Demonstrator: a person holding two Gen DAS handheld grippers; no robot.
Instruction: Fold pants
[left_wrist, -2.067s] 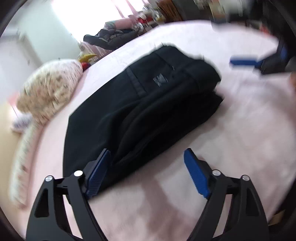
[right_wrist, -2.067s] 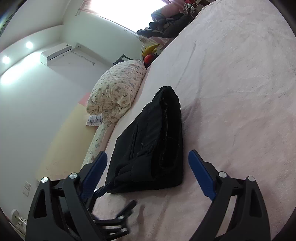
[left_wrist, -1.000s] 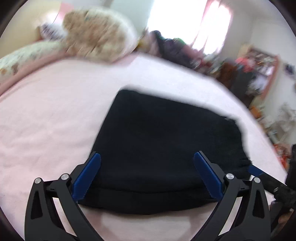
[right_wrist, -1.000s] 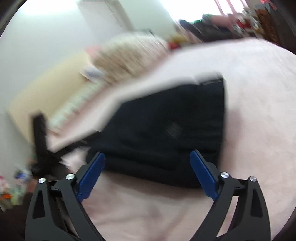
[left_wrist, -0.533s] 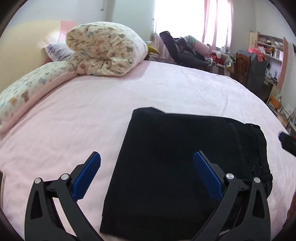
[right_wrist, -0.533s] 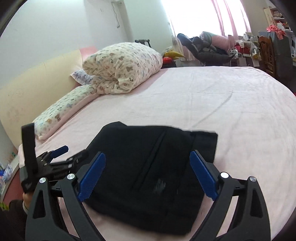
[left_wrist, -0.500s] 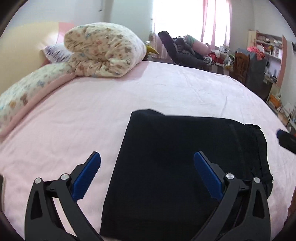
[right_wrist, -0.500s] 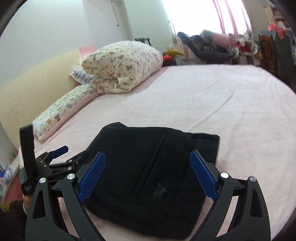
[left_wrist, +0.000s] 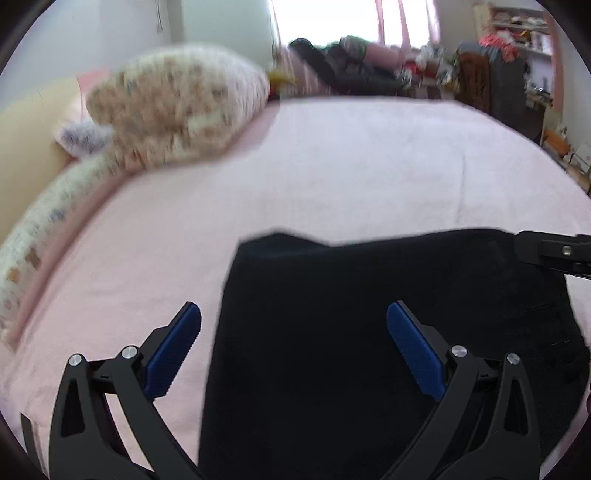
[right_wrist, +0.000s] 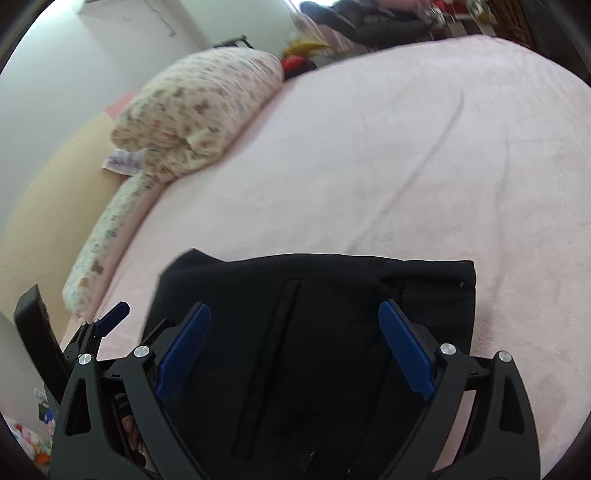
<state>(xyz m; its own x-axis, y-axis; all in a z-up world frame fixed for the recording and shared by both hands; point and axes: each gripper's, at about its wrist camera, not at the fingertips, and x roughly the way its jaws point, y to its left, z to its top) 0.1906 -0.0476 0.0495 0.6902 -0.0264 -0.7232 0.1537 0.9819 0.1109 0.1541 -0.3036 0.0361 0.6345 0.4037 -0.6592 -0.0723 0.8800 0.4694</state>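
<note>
Pants: black, folded into a compact rectangle, lying flat on the pink bed; they fill the lower centre and lower right of the left wrist view and the lower centre of the right wrist view. Your left gripper is released, jaws spread wide; its left blue pad sits over bare bed sheet at lower left, its right pad over the black fabric, and the pants' left edge runs between them. Nothing is held. Your right gripper is likewise released, both blue pads over the pants, jaws wide with no cloth pinched. In the right wrist view a seam runs down the top layer of fabric between the pads. The left gripper also shows at the lower left of that frame, beside the pants' edge. A floral rolled quilt lies at upper left, well apart from the pants; left view is motion-blurred there. Cluttered shelves sit at upper right.
</note>
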